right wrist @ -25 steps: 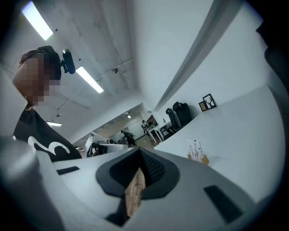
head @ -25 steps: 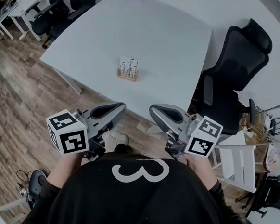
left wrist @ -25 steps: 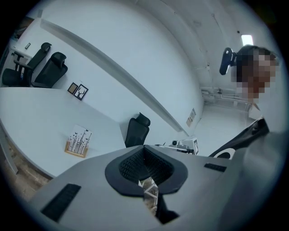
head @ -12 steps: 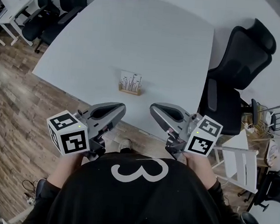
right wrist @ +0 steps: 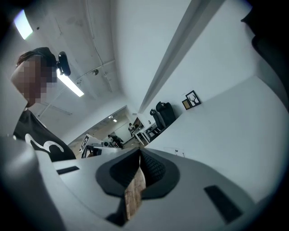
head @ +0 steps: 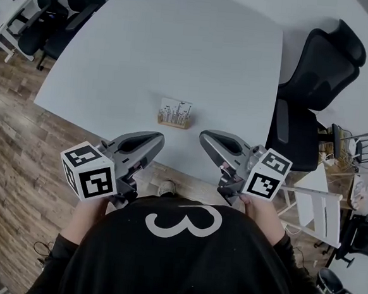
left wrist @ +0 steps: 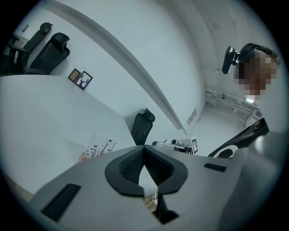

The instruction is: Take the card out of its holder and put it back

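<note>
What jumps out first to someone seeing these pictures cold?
A lone printed card stands in its wooden holder on the big white table. Nearer, the left gripper and right gripper, both shut and empty, point toward it, marker cubes at their backs.

A white table (head: pixel 179 48) carries a wooden holder (head: pixel 173 123) with a card (head: pixel 176 111) upright.

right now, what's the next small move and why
Probably reach the right gripper toward the card and open it: it and the left gripper sit shut near the person's body, while the card stands untouched in its holder.
</note>
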A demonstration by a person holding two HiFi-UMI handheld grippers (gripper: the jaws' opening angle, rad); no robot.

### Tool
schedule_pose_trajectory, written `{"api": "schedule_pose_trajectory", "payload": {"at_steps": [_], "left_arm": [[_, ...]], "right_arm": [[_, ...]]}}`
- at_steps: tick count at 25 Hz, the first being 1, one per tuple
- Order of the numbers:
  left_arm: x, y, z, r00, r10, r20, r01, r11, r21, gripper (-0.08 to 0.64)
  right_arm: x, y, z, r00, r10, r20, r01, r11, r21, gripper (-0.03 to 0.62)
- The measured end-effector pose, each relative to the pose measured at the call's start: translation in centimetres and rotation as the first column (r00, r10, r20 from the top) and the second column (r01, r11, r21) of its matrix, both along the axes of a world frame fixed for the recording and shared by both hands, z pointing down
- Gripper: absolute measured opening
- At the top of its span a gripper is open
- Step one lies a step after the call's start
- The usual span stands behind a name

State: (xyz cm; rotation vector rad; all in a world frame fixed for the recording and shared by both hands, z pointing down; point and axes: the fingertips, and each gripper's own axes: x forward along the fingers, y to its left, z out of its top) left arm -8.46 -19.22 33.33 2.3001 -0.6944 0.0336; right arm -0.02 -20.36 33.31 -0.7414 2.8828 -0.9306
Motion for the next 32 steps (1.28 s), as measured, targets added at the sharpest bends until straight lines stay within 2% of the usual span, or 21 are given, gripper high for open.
{"api": "schedule_pose_trajectory", "payload": {"at_steps": [9, 14, 16, 19, 23, 27, 32], "left_arm": [[-1.1, -2.0, 1.8, 1.000, 0.012, 0.011, -0.012, 0.999, -0.036, 0.011], [-1.8, -3.1, 3.1, 1.000, 0.008, 0.019, -0.007, 0.998, -0.067, 0.011], [-2.1, -3.5, 3.6, 1.000, 0.005, 0.023, -0.004, 0.997, -0.075, 0.011], [-2.4, -4.1, 4.2, 1.000, -0.003, 0.030, 0.006, 0.996, -0.094, 0.011], [-2.9, -4.7, 5.2, 1.000, -0.010, 0.029, 0.013, 0.994, -0.111, 0.011], [-3.4, -4.8, 5.7, 0.999, -0.019, 0.037, 0.024, 0.992, -0.122, 0.011], [-4.0, -5.1, 6.3, 0.998, -0.030, 0.046, 0.036, 0.991, -0.132, 0.011]], "right_arm": [[0.6, -3.6, 2.5, 0.998, 0.023, -0.062, -0.022, 1.000, 0.019, 0.014], [0.0, -5.1, 4.4, 0.991, -0.026, -0.128, 0.035, 0.997, 0.068, 0.028], [-0.2, -5.5, 5.4, 0.986, -0.041, -0.162, 0.055, 0.995, 0.086, 0.072], [-0.3, -6.4, 6.7, 0.978, -0.035, -0.204, 0.057, 0.993, 0.103, 0.098], [-1.0, -7.0, 9.1, 0.972, -0.041, -0.233, 0.064, 0.993, 0.094, 0.109], [-1.6, -7.5, 10.6, 0.957, -0.041, -0.286, 0.080, 0.989, 0.126, 0.109], [-2.1, -8.1, 11.8, 0.955, -0.045, -0.292, 0.081, 0.990, 0.112, 0.109]]}}
